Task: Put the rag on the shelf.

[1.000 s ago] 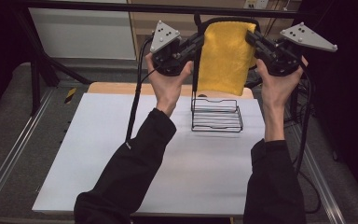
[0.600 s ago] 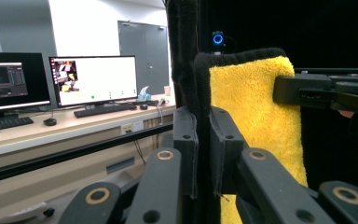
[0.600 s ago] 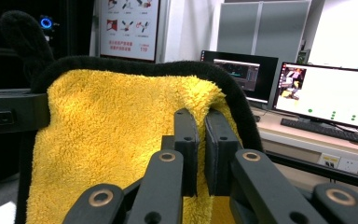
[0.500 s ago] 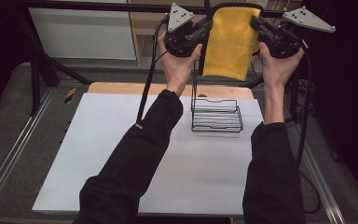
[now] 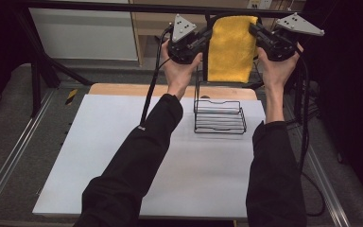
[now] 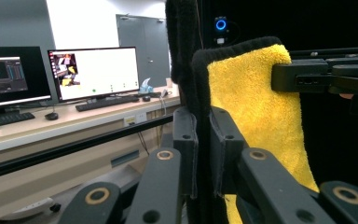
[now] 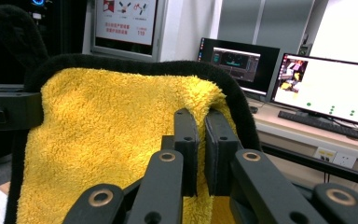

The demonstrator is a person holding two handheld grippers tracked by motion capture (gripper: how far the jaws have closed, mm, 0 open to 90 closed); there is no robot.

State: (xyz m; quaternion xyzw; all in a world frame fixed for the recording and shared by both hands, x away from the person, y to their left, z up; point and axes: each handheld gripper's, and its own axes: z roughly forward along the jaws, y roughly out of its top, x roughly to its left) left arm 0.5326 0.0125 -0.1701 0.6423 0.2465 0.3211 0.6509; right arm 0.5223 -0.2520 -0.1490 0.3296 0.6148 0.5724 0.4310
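The yellow towel was held spread high above the wire rack on the counter, each top corner pinched between closed jaws of the left gripper and right gripper. To drape it well, the top edge should likely be kept taut and level and centred over the rack's upright. Compared with a second earlier, towel and grippers were raised higher.
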